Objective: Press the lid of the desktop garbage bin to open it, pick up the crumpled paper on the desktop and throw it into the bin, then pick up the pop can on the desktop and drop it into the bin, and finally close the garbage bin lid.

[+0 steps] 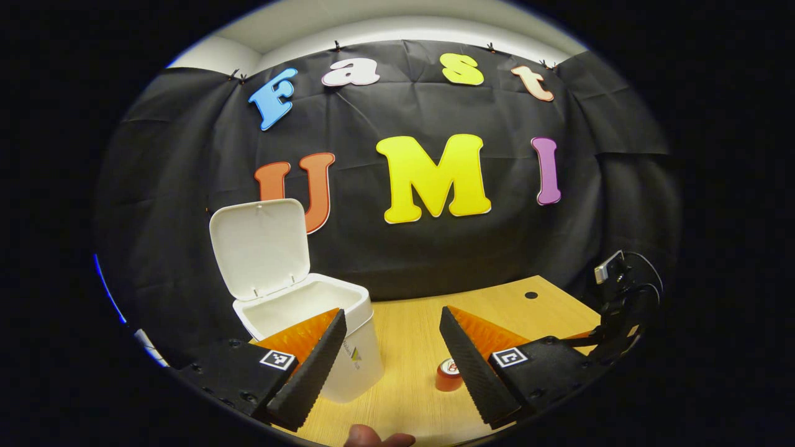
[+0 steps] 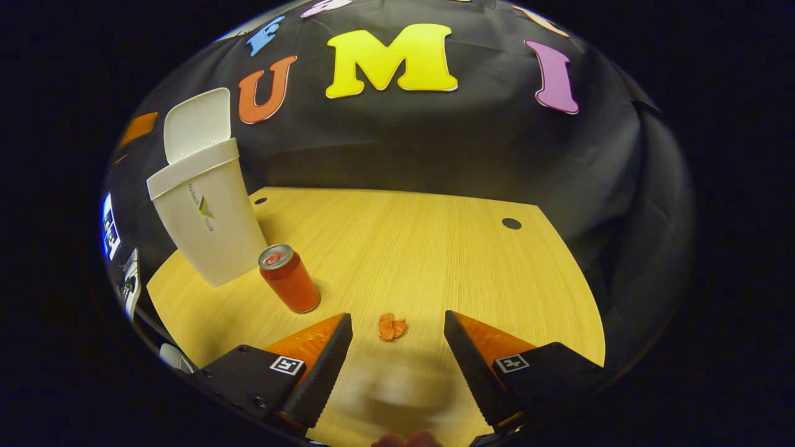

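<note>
Bin (image 2: 208,220) lid (image 2: 197,123) up | paper (image 2: 392,326) – just ahead of your right gripper (image 2: 397,347), jaws wide | can (image 2: 289,278) upright beside bin | left gripper (image 1: 392,351) – jaws wide, empty

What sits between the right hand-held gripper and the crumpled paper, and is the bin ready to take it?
Nothing visible: the crumpled paper lies on bare desk just ahead of the open right hand-held gripper. The pop can stands off to the side, near the bin, whose lid is up.
</note>
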Demonstrator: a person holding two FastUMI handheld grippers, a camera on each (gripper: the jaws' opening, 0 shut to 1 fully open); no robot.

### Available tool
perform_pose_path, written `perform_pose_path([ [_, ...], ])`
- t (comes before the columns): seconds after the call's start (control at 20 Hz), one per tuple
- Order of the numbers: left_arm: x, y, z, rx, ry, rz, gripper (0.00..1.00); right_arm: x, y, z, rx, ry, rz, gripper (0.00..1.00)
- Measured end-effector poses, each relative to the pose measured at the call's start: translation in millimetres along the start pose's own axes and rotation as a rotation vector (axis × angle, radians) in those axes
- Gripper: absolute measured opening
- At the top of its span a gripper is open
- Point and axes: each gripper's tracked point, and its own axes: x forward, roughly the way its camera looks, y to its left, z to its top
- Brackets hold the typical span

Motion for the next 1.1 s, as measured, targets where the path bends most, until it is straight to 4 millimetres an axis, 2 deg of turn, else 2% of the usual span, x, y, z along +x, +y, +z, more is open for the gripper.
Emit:
perform_pose_path([
  [0.15,-4.7,8.3,-0.9,0.008,0.009,0.029,0.99,19.4,6.2,-14.9,-0.015,0.049,0.018,0.95],
  [0.35,-7.8,20.4,-5.2,0.009,0.024,0.061,0.99,43.9,9.3,-25.0,-0.038,0.096,0.024,0.95],
  [0.4,-8.5,23.0,-5.2,0.012,0.026,0.069,0.99,50.1,10.1,-27.3,-0.040,0.107,0.023,0.93],
  [0.45,-9.1,27.5,-4.7,0.016,0.024,0.083,0.99,54.8,10.2,-29.6,-0.039,0.116,0.024,0.95],
  [0.7,-13.0,45.6,-8.8,0.010,0.037,0.132,0.99,74.8,14.4,-45.7,-0.040,0.181,0.040,0.95],
  [0.85,-15.2,54.3,-12.0,0.010,0.046,0.163,0.99,82.5,14.1,-47.5,-0.043,0.199,0.045,0.92],
  [0.95,-17.3,58.6,-11.9,0.009,0.049,0.178,0.99,88.1,14.5,-48.9,-0.041,0.208,0.046,0.81],
  [1.1,-19.9,63.7,-13.1,0.012,0.054,0.198,0.99,91.9,13.7,-52.7,-0.043,0.227,0.043,0.79],
])
